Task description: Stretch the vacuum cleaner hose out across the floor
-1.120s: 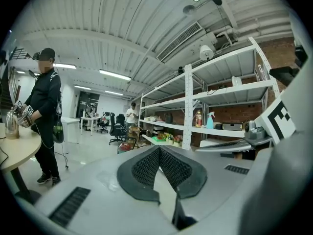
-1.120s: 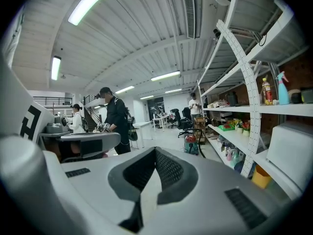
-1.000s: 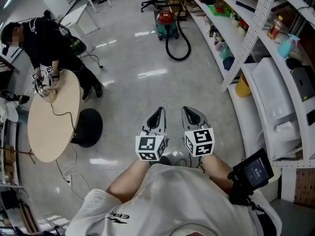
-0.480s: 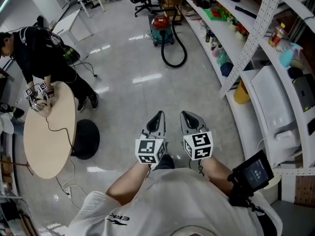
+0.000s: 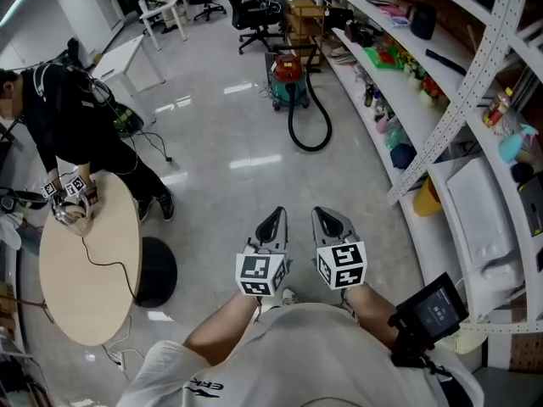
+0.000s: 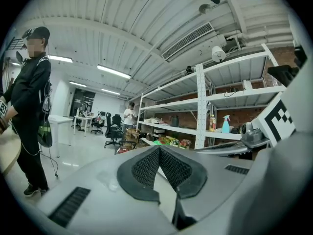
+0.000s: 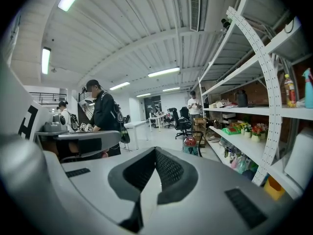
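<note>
Left tool: the left tool [image 5: 273, 219] is shut with its pads together and nothing between them; its own view [image 6: 159, 150] shows the same. It is held out just ahead of the wearer's chest.

Right tool: the right tool [image 5: 331, 219] is also closed and empty, confirmed in its own view [image 7: 155, 153]. It sits just beside the left one, at its 3 o'clock.

Hose: the black hose [image 5: 309, 149] lies on the floor [image 5: 229, 176] in a hanging loop, running from the vacuum cleaner [image 5: 287, 79] and back up towards it. It is at 12 o'clock from the tools and well apart from both.

Surroundings: shelving [image 5: 475, 100] runs along the 2 to 3 o'clock side. A round counter [image 5: 85, 278] is at 9 o'clock, with a person [image 5: 72, 117] bent over it.

What changed: over the last second the vacuum cleaner and its loop have slid lower in the head view and look nearer. The counter has shifted a little on the left. Both tools have kept their place before the body and stayed shut. The loop itself has not altered.

Meaning for the task: this reads as the walk-up. No stretching has begun, and the hose is untouched and still curled.

Next need: probably more approach, then a tool opened over the free end of the loop.
</note>
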A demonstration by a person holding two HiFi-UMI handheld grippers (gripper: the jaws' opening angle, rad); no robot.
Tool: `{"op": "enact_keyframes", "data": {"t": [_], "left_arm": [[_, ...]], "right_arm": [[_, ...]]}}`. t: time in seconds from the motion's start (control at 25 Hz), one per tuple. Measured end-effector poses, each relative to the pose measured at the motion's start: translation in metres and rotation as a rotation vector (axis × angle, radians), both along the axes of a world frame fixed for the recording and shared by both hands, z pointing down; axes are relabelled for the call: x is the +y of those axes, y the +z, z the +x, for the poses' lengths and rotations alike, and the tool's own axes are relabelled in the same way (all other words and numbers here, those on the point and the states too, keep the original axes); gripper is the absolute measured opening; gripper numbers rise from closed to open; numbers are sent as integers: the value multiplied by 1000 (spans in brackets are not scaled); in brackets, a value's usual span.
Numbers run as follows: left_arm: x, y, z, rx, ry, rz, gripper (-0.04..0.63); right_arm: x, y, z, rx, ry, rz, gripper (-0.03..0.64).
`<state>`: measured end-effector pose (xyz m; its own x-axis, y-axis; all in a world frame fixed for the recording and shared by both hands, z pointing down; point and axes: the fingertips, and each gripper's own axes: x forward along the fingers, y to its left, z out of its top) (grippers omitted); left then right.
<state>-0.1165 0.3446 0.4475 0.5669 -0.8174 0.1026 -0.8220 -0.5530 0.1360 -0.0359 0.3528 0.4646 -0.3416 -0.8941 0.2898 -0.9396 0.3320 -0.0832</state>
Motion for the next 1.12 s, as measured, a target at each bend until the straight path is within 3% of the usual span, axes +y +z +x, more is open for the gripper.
{"op": "enact_keyframes", "data": {"t": [0.24,0.64,1.12], "left_arm": [[-38,5,-23,15,-9,-20,2],[-110,14,-13,36,-33,-37,2],[-238,-2,51,1,-82,-14,2]], "right_arm": [[-36,1,-19,14,1,-14,2],[-112,10,-8,13,-10,-19,2],[-241,-3,58,-29,-55,8,2]]}}
